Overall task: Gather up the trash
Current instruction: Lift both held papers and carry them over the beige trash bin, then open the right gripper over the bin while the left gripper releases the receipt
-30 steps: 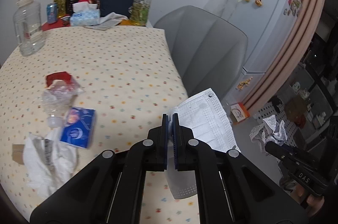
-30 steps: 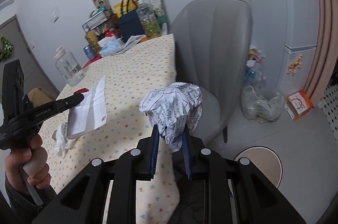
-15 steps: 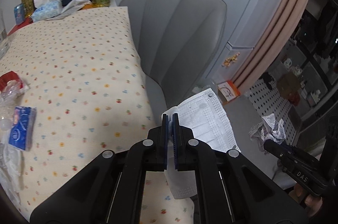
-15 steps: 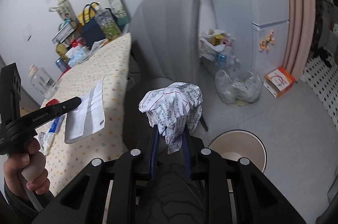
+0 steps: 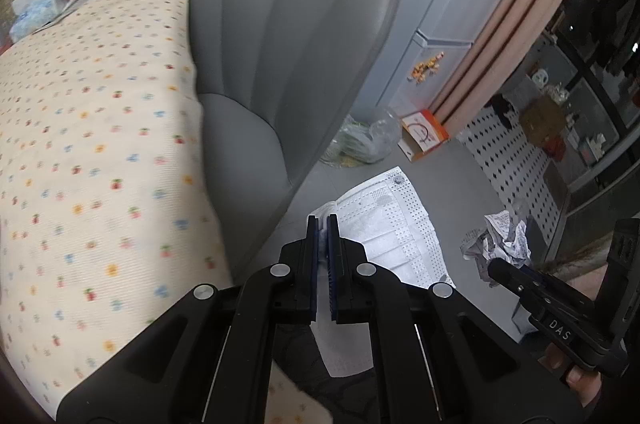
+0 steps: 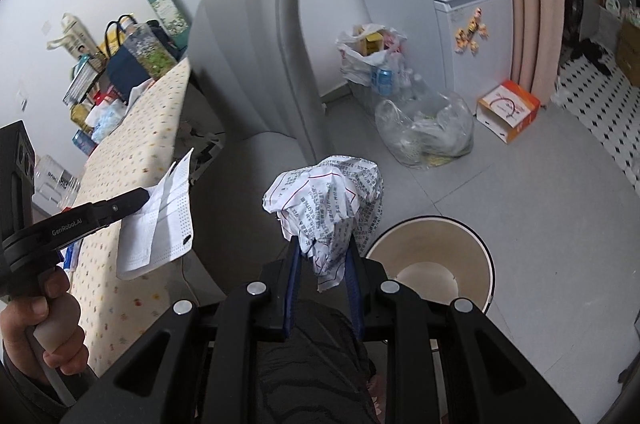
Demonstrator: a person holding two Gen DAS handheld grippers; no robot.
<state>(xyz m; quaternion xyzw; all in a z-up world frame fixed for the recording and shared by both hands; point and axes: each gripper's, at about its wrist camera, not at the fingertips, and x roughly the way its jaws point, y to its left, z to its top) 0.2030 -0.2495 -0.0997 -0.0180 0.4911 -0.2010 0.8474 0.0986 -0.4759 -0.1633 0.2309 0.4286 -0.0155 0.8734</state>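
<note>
My left gripper [image 5: 323, 224] is shut on a white face mask [image 5: 394, 224], which hangs flat to its right above the floor; the mask also shows in the right wrist view [image 6: 160, 228]. My right gripper [image 6: 322, 256] is shut on a crumpled printed paper [image 6: 328, 200], also seen at the right of the left wrist view [image 5: 500, 240]. A round cream bin with a dark rim [image 6: 430, 264] stands open on the floor just right of and below the paper.
A grey chair [image 5: 288, 36] stands between the dotted tablecloth table [image 5: 92, 128] and the floor. A clear bag of bottles [image 6: 424, 128], a white bag [image 6: 372, 48] and an orange box [image 6: 508, 108] sit by the fridge [image 6: 472, 12].
Both grippers have swung right, away from the table toward the floor. The bin has come closer and larger in the right wrist view. Both loads stay gripped.
</note>
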